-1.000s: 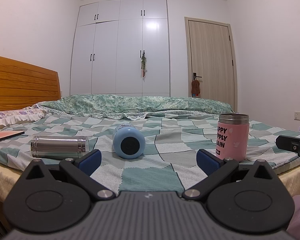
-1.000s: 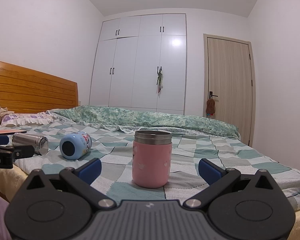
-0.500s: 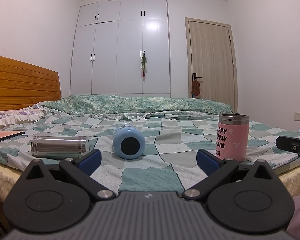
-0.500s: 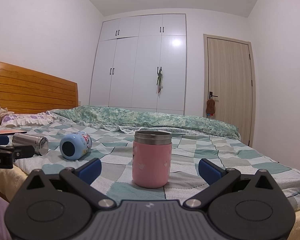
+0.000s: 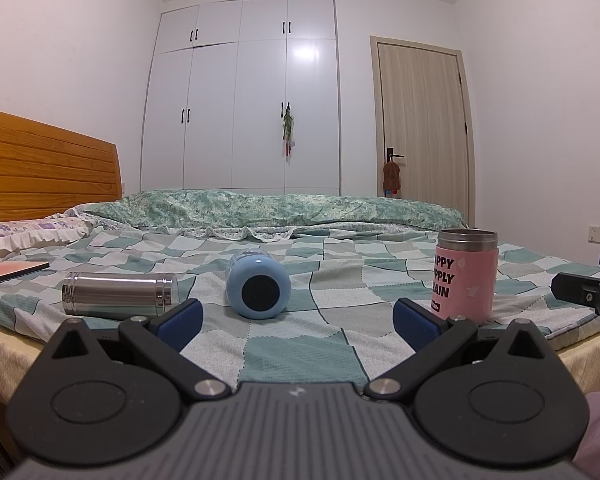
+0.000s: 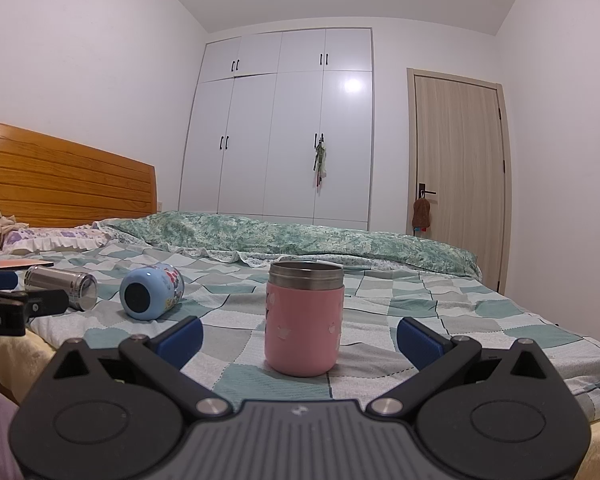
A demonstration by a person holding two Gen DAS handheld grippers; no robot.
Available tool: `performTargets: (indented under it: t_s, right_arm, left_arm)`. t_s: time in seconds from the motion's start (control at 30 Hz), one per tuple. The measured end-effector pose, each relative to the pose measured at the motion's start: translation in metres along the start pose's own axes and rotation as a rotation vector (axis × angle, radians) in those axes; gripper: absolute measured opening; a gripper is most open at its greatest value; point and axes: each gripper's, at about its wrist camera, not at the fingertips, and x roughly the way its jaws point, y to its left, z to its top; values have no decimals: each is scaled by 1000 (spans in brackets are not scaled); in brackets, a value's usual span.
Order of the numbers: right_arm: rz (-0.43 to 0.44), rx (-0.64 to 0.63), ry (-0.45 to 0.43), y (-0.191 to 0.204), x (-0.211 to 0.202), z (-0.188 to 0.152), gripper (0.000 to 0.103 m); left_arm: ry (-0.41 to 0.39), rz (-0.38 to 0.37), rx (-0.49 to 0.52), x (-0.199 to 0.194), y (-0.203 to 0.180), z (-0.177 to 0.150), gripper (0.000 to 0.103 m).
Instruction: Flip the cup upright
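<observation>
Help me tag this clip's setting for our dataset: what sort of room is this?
A home bedroom, most likely. A bed with a checked cover and a wooden headboard fills the view, a white built-in wardrobe lines the far wall, and three cups lie or stand on the bed.

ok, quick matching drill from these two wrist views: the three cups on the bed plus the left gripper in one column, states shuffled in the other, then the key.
Things:
1. pink cup
2. blue cup
3. steel cup
4. left gripper

States:
A. on its side, dark round base toward the left camera
B. open, holding nothing
C. standing upright, steel rim on top
D. on its side, lying crosswise in the left view

Pairs: 1-C, 2-A, 3-D, 4-B
</observation>
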Motion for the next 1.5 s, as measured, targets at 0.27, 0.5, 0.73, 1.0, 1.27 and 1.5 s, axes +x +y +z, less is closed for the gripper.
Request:
performTargets:
  t_s: [0.27,0.5,0.73,1.0,1.27,1.5]
  right_arm:
    - [0,0,0,0,0,0,103]
    - [0,0,0,0,0,0,103]
    - [0,0,0,0,0,0,103]
    - [44,-29,19,6,2,5,103]
    - [134,-50,10,25,17,24,103]
    - [214,-98,12,54,43,48,103]
  left_arm:
    - [-1,0,-1,0,0,0,103]
    - [-1,0,-1,0,0,0,103]
    - [-2,0,-2,0,0,0,103]
    - [11,-23,-41,-1,5,6,103]
    - [-7,-6,-28,4,19,25,103]
    - [-17,-1,-29,17,39,41,103]
